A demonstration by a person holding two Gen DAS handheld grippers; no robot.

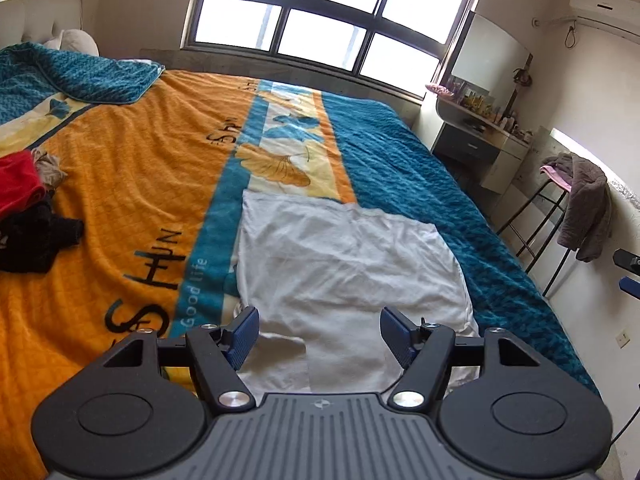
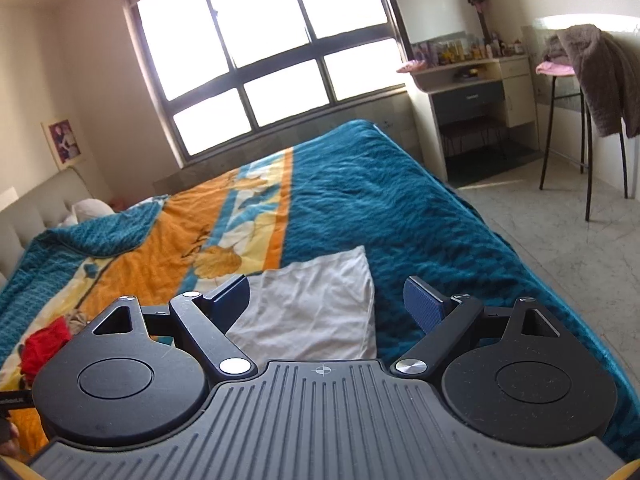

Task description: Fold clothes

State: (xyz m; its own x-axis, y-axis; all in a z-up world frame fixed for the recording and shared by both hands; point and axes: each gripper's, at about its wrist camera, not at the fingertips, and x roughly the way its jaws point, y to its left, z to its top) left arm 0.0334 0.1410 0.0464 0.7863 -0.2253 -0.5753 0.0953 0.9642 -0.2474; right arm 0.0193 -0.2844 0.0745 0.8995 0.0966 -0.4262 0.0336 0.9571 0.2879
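Note:
A white garment [image 1: 344,268] lies spread flat on the bed's orange and teal blanket [image 1: 132,184]. It also shows in the right wrist view [image 2: 316,312]. My left gripper [image 1: 320,332] is open and empty, hovering over the near end of the garment. My right gripper [image 2: 326,304] is open and empty, above the garment's near right part. A pile of red [image 1: 18,184] and black clothes [image 1: 32,240] lies at the left of the bed. The red piece [image 2: 44,344] shows at lower left in the right wrist view.
A large window [image 1: 320,28] is behind the bed. A dressing table [image 2: 468,80] stands at the far right corner. A stool with a brown garment [image 2: 596,80] stands by the right wall on the tiled floor [image 2: 560,240]. A headboard and pillow [image 1: 76,40] are at far left.

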